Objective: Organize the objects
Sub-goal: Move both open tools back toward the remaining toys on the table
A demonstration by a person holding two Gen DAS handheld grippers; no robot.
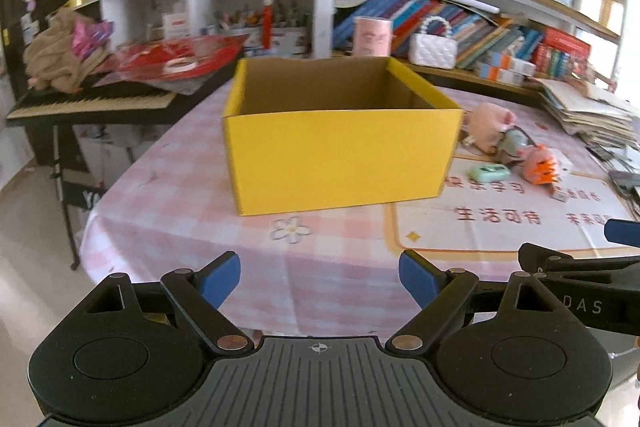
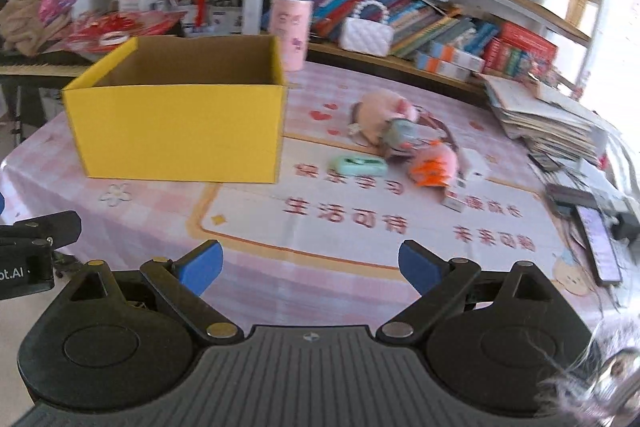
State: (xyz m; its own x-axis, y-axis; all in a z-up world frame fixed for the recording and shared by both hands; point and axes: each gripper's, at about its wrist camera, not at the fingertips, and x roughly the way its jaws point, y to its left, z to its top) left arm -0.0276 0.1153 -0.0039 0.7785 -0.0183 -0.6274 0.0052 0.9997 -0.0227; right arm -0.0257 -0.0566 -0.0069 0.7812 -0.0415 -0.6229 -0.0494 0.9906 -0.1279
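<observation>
Left wrist view: left gripper (image 1: 320, 281) spread wide, holding nothing, poised low over the near table edge, aimed at the yellow box (image 1: 340, 155) just ahead. Only here: a keyboard (image 1: 92, 103) to the far left, piled with clutter.

Right wrist view: right gripper (image 2: 310, 265) likewise wide apart and empty, level with the left one. Box (image 2: 178, 135) sits far left; the small-items heap, with a mint case (image 2: 358, 165) and plush toy (image 2: 380, 117), lies right of it. Only here: a phone (image 2: 600, 247) at the right table edge.

box floor: hidden by yellow box (image 1: 340, 155) front wall | small toys (image 2: 400, 143): blurry heap | phone (image 2: 600, 247): screen unreadable
</observation>
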